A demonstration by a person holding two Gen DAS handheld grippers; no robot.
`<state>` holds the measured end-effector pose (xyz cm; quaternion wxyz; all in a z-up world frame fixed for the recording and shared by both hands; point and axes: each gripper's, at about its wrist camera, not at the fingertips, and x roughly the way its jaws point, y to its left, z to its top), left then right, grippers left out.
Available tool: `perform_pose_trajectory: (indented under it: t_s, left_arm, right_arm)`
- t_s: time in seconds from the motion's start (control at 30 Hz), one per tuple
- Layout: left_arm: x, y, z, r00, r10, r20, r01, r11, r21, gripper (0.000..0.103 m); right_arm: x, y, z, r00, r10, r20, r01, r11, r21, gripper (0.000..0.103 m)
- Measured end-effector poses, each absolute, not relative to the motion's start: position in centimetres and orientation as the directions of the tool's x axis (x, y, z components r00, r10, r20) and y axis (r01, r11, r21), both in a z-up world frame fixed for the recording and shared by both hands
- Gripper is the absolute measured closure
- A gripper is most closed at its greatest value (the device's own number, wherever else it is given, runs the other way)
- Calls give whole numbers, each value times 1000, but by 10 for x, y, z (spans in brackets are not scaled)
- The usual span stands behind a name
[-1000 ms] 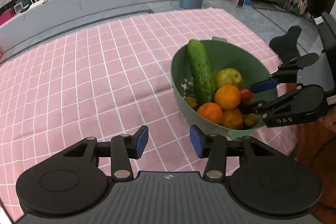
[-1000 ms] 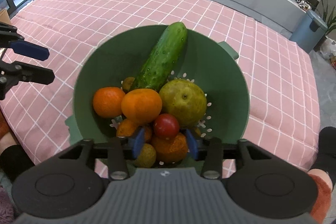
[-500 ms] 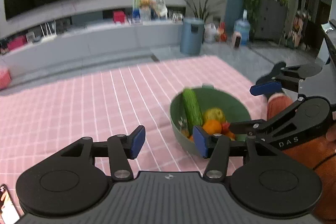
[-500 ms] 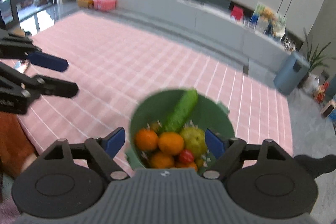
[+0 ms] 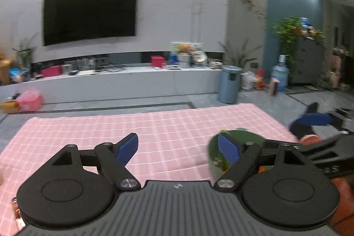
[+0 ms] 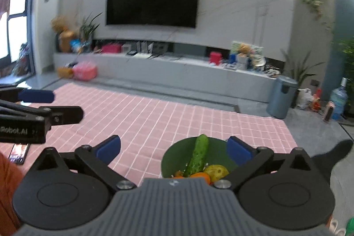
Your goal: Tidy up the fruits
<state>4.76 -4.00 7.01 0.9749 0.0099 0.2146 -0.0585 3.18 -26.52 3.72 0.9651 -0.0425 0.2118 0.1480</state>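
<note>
Green bowl (image 6: 174,155) between spread right gripper (image 6: 173,148)

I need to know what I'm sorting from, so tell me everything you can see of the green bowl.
The green bowl is a round, deep, matte container that looks like plastic, sitting upright near the right edge of the pink checked cloth. A cucumber leans against its far rim, with a yellow-green fruit and an orange beside it. Pale marks show low inside. Its near part is hidden behind the right gripper, which is open and not touching it.
</note>
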Motion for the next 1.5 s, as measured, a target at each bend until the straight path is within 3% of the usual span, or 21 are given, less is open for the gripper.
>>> perform_pose_trajectory:
  t_s: [0.27,0.9,1.5]
  left_arm:
    - [50,-48,39,885,-25,-465,54,997,49,7]
    - [51,-50,-5,819,0,-574,54,995,78,7]
    - [51,-42,0,812,12,-584,37,997,72,7]
  right_arm:
    - [8,-264,2,912,206,-356,-212,977,21,5]
    - [22,-269,-50,879,186,-438,-199,980,16,5]
    - [26,-262,-56,864,203,-461,-224,975,11,5]
